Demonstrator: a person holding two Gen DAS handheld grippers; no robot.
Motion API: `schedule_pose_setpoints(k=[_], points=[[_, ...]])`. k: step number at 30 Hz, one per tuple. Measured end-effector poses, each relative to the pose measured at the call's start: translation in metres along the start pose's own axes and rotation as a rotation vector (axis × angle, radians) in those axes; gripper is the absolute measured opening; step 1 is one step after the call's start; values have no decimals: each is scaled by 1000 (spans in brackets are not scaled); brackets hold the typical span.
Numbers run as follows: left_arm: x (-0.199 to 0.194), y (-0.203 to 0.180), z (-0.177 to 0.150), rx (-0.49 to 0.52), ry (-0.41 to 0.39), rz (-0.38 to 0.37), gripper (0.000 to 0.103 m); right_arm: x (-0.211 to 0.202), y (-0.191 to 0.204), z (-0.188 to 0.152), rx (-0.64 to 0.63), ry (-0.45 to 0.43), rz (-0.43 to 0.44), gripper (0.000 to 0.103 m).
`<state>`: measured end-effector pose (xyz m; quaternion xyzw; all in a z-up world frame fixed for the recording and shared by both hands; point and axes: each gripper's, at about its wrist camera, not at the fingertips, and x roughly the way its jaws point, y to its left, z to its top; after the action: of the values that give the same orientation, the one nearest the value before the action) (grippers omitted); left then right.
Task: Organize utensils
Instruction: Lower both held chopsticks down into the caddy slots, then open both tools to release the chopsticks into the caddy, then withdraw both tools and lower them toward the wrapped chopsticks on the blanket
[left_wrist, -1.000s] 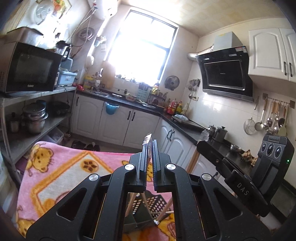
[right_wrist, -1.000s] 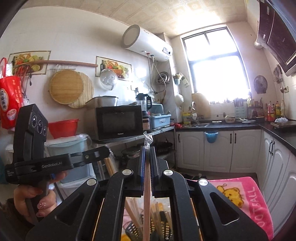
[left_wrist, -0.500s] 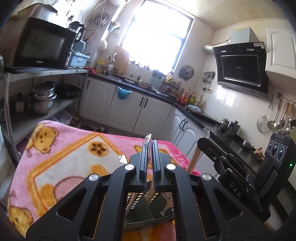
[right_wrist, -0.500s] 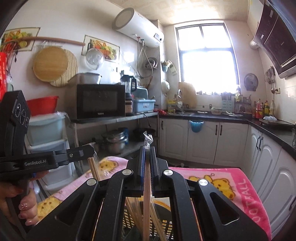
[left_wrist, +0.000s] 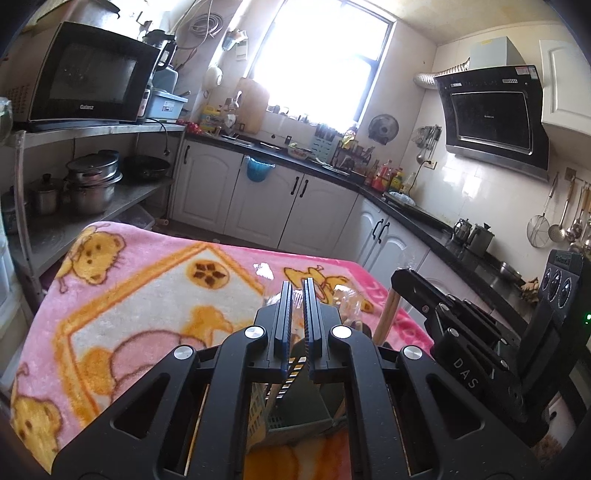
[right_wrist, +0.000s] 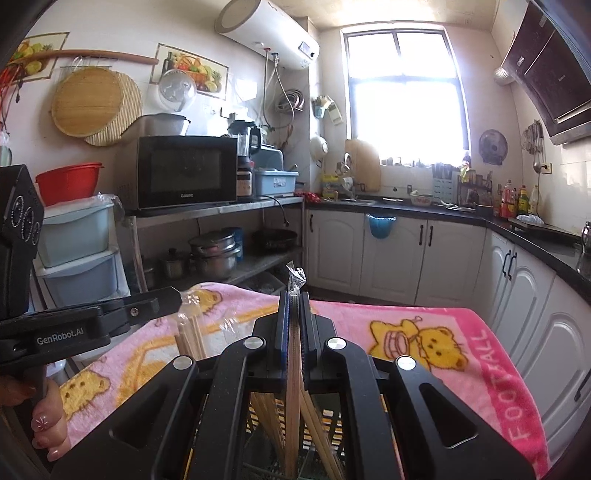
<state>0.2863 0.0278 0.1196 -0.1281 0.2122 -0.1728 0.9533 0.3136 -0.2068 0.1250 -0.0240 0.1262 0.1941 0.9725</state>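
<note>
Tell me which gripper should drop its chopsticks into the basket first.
Right, probably. The right gripper holds wrapped chopsticks upright, directly over the basket. The left gripper holds its pair off to one side.

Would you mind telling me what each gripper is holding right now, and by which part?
The right gripper grips wrapped chopsticks near their upper end. The left gripper pinches another wrapped pair near its top.

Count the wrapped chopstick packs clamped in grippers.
2: one chopstick pack in the right gripper, another in the left gripper. Others in the basket may be hidden.
</note>
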Motion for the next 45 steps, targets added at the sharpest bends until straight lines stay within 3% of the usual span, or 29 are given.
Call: schedule_pose_setpoints(k=[6, 8, 17, 29, 45], points=[[-4, -1, -3, 8, 3, 13, 4, -4, -5, -6, 30, 21, -6, 25], [-5, 0, -4, 7, 9, 17, 16, -7, -5, -7, 30, 26, -5, 29], [-14, 1, -10, -2, 3, 45, 49, -23, -10, -8, 53, 30, 7, 47], [-40, 4, -13, -6, -29, 87, 91, -50, -12, -11, 58, 54, 23, 61], [-56, 11, -44, -15, 28, 125, 92, -82, 4, -31, 35, 110, 69, 71]])
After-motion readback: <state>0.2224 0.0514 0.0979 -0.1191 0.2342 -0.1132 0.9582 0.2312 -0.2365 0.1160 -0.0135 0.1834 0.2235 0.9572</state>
